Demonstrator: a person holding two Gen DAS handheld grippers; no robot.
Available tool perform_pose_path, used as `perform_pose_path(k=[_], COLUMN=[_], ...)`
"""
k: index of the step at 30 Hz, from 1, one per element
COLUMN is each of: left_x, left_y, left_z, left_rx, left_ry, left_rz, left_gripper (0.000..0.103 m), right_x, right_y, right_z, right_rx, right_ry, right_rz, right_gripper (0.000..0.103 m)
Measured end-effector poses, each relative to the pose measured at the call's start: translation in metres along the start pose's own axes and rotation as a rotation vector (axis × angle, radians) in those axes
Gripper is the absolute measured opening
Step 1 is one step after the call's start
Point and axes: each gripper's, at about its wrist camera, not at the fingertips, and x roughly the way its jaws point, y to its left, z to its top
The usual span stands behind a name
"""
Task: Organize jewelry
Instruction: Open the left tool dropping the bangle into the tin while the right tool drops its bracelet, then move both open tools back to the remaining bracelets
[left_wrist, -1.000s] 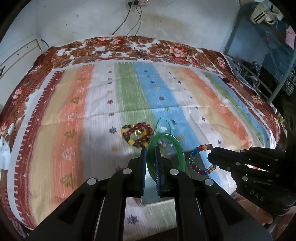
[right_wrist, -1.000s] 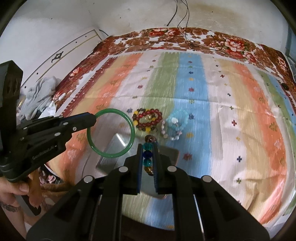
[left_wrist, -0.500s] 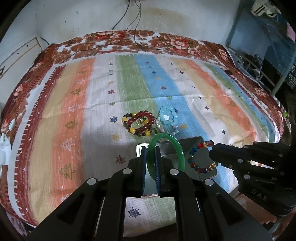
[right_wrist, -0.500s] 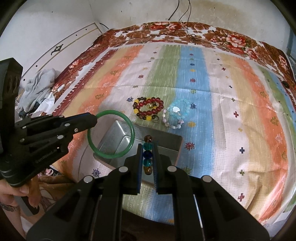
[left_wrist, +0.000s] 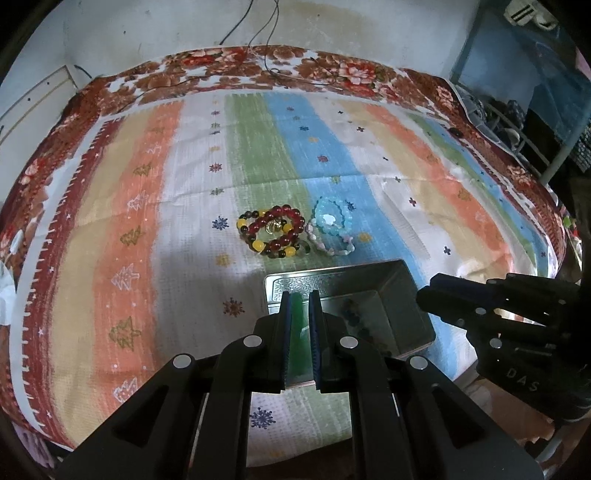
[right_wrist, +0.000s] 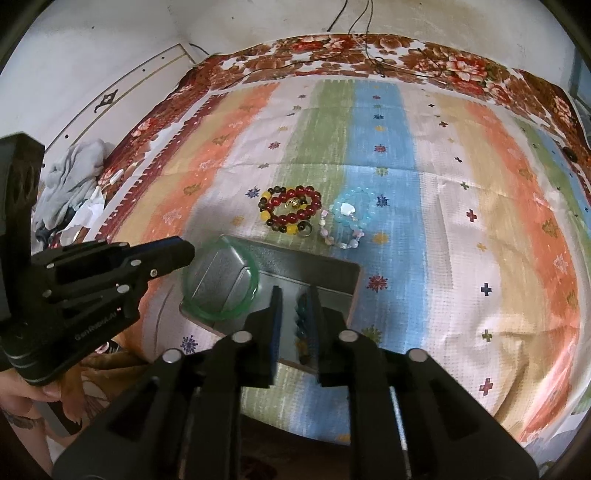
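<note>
A silver metal tin (left_wrist: 397, 280) (right_wrist: 332, 267) lies open on the striped bedspread. My left gripper (left_wrist: 299, 301) is shut on a green bangle (left_wrist: 297, 343), which hangs over the tin's left end in the right wrist view (right_wrist: 221, 314). My right gripper (right_wrist: 294, 299) stands slightly apart over the tin, with the multicoloured bead bracelet (right_wrist: 301, 325) below between its fingers; whether it grips it I cannot tell. The beads show inside the tin in the left wrist view (left_wrist: 354, 317). A red and yellow bead bracelet (left_wrist: 271, 230) (right_wrist: 291, 212) and a pale blue bracelet (left_wrist: 332, 225) (right_wrist: 349, 216) lie beyond the tin.
The bedspread's floral border (left_wrist: 258, 70) runs along the far wall. A heap of grey cloth (right_wrist: 70, 184) lies off the bed's left side. Blue furniture (left_wrist: 524, 74) stands at the right.
Both grippers have come down toward the tin. The bead bracelet has gone from hanging in the right gripper's jaws to low inside the tin, and those jaws look wider. The bangle is lower.
</note>
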Motion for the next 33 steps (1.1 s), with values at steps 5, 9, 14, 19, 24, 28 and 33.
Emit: perform_pose_path(k=[5,9,14,19,24,28,33], left_x=[-0.002,-0.004,-0.006,0.002,0.014,0.026,0.040], left_y=[0.006,0.013,0.022,0.025,0.029,0.034,0.039], left_z=[0.002,0.005,0.011,0.018,0.028,0.035,0.040], left_rx=[-0.018,-0.038,-0.059,-0.058,-0.058,-0.060,-0.049], left_ry=[-0.006,-0.013,-0.022,-0.005,0.017,0.043,0.074], left_rz=[-0.006,-0.006,-0.002,0.001,0.016,0.037,0.062], left_gripper=[0.009,0.016,0.024,0.027,0.027,0.028,0.027], right_x=[0.002,0.001,0.000,0.004,0.014,0.020,0.028], right_y=[-0.002,-0.006,-0.013,-0.020,-0.028,-0.035,-0.046], right_z=[0.001,0.004,0.010,0.017,0.028,0.036,0.044], right_rx=[0.009,0.018,0.037,0.046,0.064,0.077,0.098], right_ry=[0.005,-0.003,-0.015,-0.015,-0.001,0.008,0.025], right_rz=[-0.004,-0.007,-0.014,-0.021,-0.019,-0.018,-0.018], right_gripper=[0.029,0.034,0.041,0.044,0.045,0.047,0.051])
